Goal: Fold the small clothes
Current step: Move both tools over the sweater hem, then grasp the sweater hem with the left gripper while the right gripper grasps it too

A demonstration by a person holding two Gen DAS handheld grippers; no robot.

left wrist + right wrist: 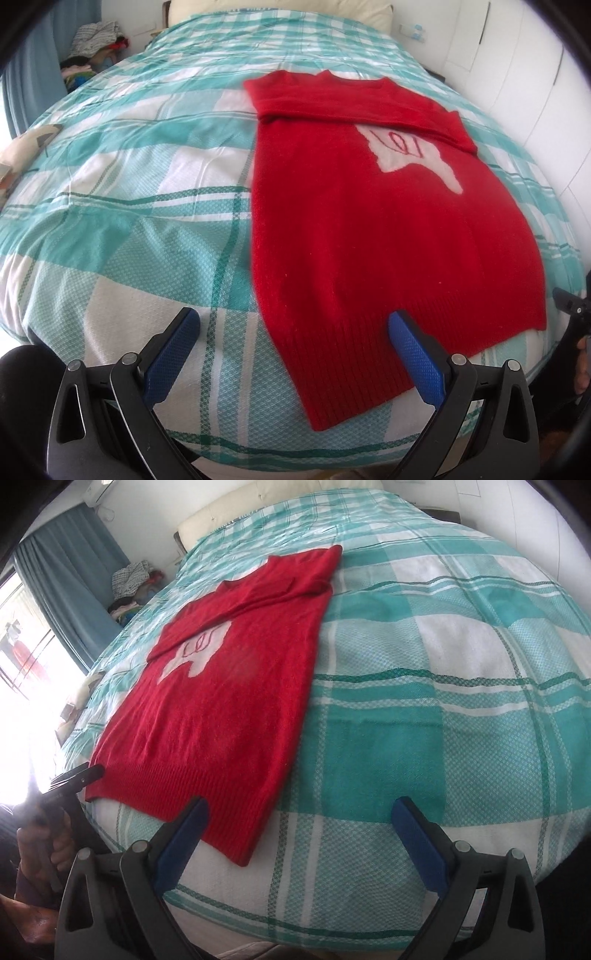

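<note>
The small knitted sweater is bright red, with a pale pink-white figure on the chest that carries thin red line marks. Its near hem shows ribbed stripes in the same red. The woven bed cover has a large check pattern of turquoise and white squares, crossed by thin dark green lines. The left gripper and the right gripper have black frames and blue pads with a fine diamond texture. At the far left, the long curtain is dull grey-blue. The padded headboard is cream.
</note>
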